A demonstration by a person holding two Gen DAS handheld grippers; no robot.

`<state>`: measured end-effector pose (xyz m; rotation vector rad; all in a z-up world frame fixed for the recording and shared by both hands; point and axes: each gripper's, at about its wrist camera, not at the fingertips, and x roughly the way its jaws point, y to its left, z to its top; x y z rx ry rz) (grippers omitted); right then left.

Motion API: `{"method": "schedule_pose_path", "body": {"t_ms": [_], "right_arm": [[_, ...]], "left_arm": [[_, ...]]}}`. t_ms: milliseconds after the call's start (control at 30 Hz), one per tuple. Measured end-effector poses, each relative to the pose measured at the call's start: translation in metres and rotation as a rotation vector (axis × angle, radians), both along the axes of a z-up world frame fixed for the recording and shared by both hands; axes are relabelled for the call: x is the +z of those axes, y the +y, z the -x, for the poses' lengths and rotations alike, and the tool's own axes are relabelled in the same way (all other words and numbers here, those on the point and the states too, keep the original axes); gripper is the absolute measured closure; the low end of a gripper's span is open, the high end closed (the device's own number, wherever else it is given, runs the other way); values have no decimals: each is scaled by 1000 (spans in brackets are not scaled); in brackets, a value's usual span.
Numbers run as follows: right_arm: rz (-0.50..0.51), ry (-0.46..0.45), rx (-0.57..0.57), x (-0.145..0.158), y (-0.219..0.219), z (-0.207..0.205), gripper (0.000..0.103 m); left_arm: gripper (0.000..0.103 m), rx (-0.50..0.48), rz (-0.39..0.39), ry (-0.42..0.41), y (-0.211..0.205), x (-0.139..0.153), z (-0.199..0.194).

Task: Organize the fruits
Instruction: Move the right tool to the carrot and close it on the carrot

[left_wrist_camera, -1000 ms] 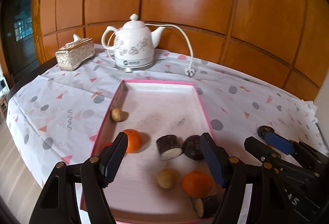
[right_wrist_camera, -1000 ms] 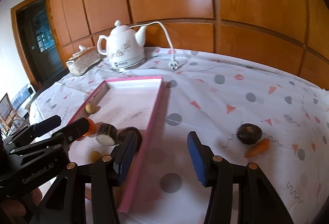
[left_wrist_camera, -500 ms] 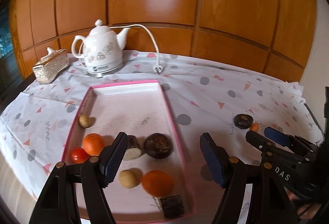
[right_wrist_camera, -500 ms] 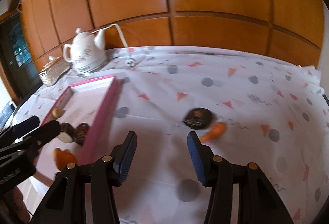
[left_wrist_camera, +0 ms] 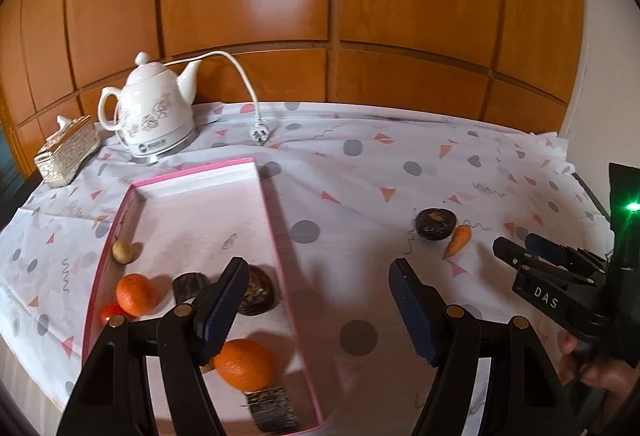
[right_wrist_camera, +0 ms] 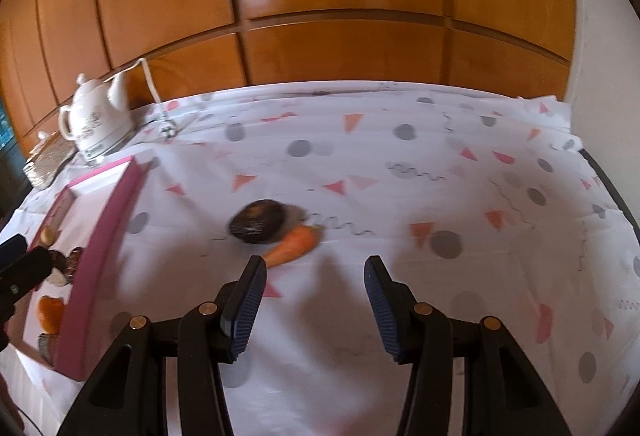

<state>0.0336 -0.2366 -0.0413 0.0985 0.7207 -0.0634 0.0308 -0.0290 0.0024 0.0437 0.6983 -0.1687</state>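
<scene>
A pink tray [left_wrist_camera: 276, 232] lies on the left of the table and holds two oranges [left_wrist_camera: 245, 364], a small red fruit [left_wrist_camera: 110, 312], dark round pieces [left_wrist_camera: 258, 290] and a small tan fruit [left_wrist_camera: 122, 251]. A dark round fruit [right_wrist_camera: 258, 222] and a small carrot [right_wrist_camera: 294, 244] lie together on the tablecloth right of the tray [right_wrist_camera: 102, 236]; they also show in the left wrist view [left_wrist_camera: 435, 223]. My left gripper [left_wrist_camera: 316, 308] is open and empty above the tray's right edge. My right gripper [right_wrist_camera: 316, 310] is open and empty, just short of the carrot.
A white teapot [left_wrist_camera: 150, 115] with a cord and plug [left_wrist_camera: 259, 135] stands at the back left, beside a patterned box [left_wrist_camera: 68, 153]. Wood panelling backs the table. The table's right edge [right_wrist_camera: 612, 187] meets a white wall.
Both grippers have swung right, away from the tray. The dark fruit and carrot now sit closer in front of my right gripper. Both stay open.
</scene>
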Motion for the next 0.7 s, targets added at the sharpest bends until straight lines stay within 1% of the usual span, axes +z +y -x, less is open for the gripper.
{"method": "schedule_pose_path", "body": {"t_ms": [133, 300, 433, 700], "right_arm": [[20, 8, -38, -5, -14, -3, 51], [-2, 14, -59, -9, -25, -6, 51], [-16, 24, -49, -13, -27, -7, 51], [-65, 51, 11, -22, -20, -12, 51]], "left_arm": [[30, -22, -2, 11, -10, -2, -4], [30, -42, -3, 34, -22, -7, -9], [30, -47, 6, 67, -26, -14, -14], [30, -52, 2, 89, -31, -23, -15]]}}
